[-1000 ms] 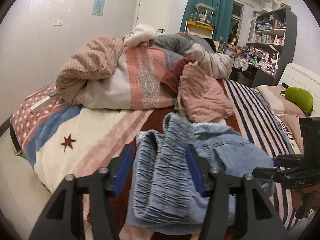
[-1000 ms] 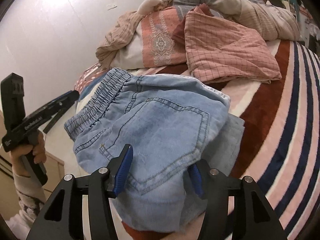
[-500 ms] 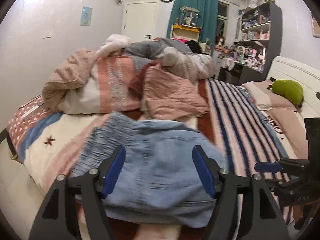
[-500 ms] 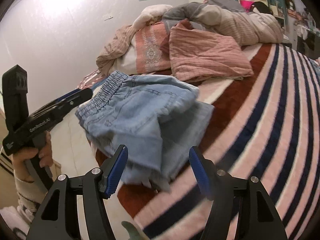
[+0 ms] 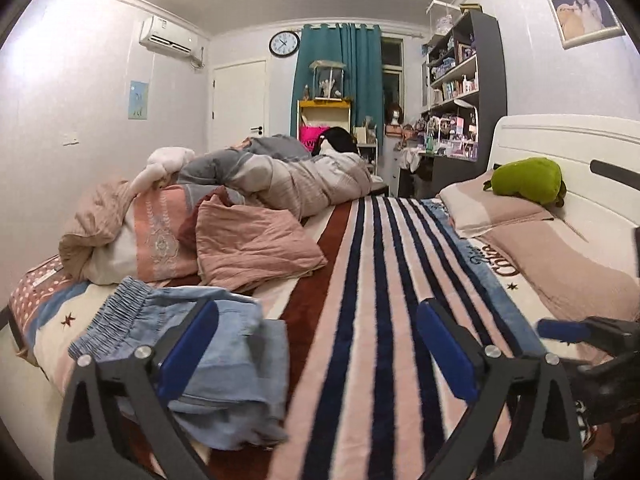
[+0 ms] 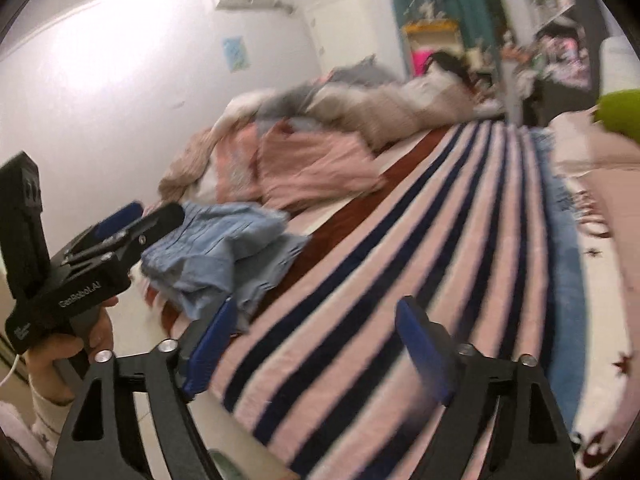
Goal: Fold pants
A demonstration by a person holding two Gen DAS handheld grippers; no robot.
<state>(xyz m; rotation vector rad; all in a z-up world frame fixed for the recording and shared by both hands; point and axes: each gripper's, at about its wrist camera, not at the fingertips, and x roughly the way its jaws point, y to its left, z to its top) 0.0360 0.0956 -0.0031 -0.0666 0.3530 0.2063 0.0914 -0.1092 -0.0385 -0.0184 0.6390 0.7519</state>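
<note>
The pants [image 5: 192, 344] lie in a folded bundle on the bed [image 5: 380, 320], waistband on top, low and to the left of the left claw [image 5: 316, 348], whose left finger crosses in front of them. Its jaws have just been opening and stand wide, with only striped blanket between them. From the right claw [image 6: 316, 344] the pants [image 6: 224, 256] sit ahead and to the left, apart from its pads. Its jaws too have just been opening and hold nothing. The left claw [image 6: 132, 220] shows at that view's left edge, in a hand [image 6: 60, 356], just beside the bundle.

Judging by this, the folding looks done: the pants are compact and released. The lower layers look a little uneven, so at most a tidy-up remains.
</note>
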